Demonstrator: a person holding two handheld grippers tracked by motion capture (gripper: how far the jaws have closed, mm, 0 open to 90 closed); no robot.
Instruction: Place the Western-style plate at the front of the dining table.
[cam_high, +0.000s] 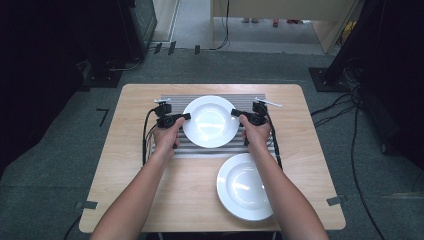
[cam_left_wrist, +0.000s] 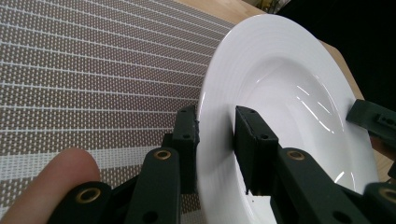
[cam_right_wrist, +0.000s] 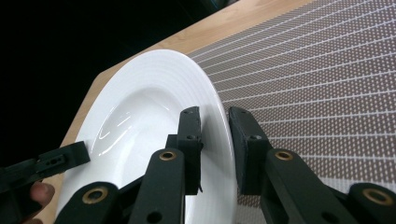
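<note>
A white deep plate (cam_high: 211, 121) is held over a striped grey placemat (cam_high: 172, 100) by both grippers. My left gripper (cam_high: 187, 117) is shut on the plate's left rim. In the left gripper view the rim of the plate (cam_left_wrist: 289, 84) sits between the black jaws of the left gripper (cam_left_wrist: 217, 116). My right gripper (cam_high: 234, 113) is shut on the opposite rim. In the right gripper view the jaws of the right gripper (cam_right_wrist: 214, 116) clamp the edge of the plate (cam_right_wrist: 140, 107). Each gripper view shows the other gripper's jaw across the plate, the right gripper (cam_left_wrist: 373, 121) in one and the left gripper (cam_right_wrist: 51, 161) in the other.
A second white plate (cam_high: 245, 186) lies on the wooden table (cam_high: 150, 190) near the front right, partly under the person's right forearm. The placemat (cam_left_wrist: 93, 70) (cam_right_wrist: 317, 70) spreads below the held plate. Cables trail from both grippers across the table. Dark equipment stands around the table.
</note>
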